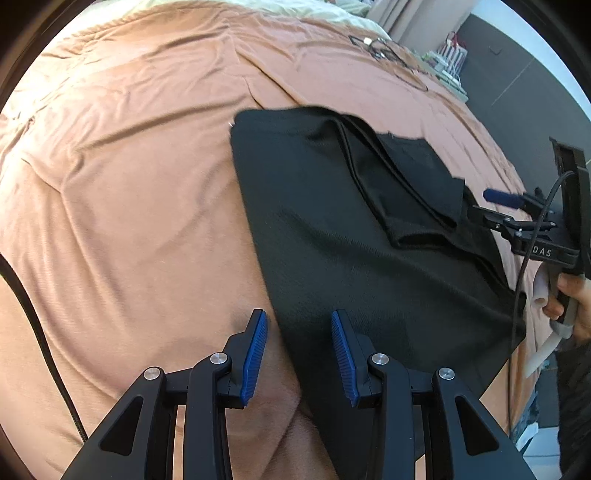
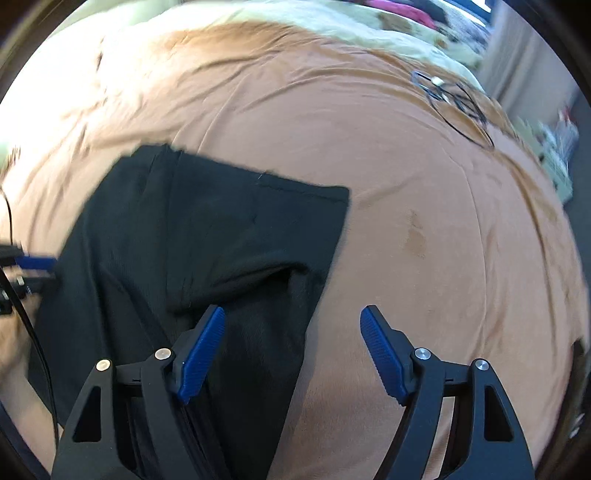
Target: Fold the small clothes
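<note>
Both tools released: right tool (image 2: 291,354) straddling black garment's (image 2: 207,236) right edge, left tool (image 1: 299,358) beside its left edge.

- garment (image 1: 332,229) is looking plain black, no print
- bedspread (image 1: 129,184) is showing solid orange-tan
- gripper pads (image 2: 201,350) are looking blue on black arms
- blanket (image 2: 332,22) at 12 o'clock is showing pale cream

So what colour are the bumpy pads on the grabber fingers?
Blue pads, on black arms. The right wrist view shows them best.

An orange bedspread (image 1: 129,184) is covering the bed, with thin black cables (image 2: 461,103) lying tangled near its far edge.
</note>
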Motion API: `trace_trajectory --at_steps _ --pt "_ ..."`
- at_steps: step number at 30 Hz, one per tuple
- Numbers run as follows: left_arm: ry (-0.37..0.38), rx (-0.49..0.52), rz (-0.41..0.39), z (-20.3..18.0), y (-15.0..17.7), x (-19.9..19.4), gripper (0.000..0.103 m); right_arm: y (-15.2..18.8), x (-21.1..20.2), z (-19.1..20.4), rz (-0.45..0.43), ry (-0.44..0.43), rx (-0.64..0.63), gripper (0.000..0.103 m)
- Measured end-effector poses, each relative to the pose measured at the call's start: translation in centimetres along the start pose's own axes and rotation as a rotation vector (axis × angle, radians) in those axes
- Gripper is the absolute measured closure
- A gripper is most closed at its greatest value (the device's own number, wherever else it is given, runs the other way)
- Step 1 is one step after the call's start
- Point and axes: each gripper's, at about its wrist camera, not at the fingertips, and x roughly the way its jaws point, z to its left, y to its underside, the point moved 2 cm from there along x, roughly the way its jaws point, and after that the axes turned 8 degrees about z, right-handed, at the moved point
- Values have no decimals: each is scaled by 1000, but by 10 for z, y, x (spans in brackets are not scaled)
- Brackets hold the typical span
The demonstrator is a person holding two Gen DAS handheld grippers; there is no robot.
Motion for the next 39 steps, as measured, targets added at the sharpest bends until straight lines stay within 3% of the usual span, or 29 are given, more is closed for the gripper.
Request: trace_trajectory --at_steps 5,8,12,18,21,29,32,35,39 --pt "-21 27 4 -6 6 3 65 -19 13 12 16 -8 -25 29" --pt "-13 21 5 -3 6 4 65 -35 19 2 7 -37 46 29" --pt "0 14 7 -3 6 5 65 -52 28 -25 -5 -10 171 29" --pt "24 -6 1 6 6 4 65 -51 34 -69 -44 28 361 29" --pt "18 -6 -1 8 8 2 65 -46 32 -82 -45 1 405 29" --pt "12 -22 0 6 21 -11 65 -19 1 -75 -62 -94 374 29" --pt "32 -25 3 3 26 -15 65 -5 -17 -71 -73 -142 348 38" --pt "40 -26 8 0 34 -16 65 8 -34 -48 -82 -192 258 38" --pt "45 -59 25 0 45 -11 65 10 -42 -7 -66 -156 93 38"
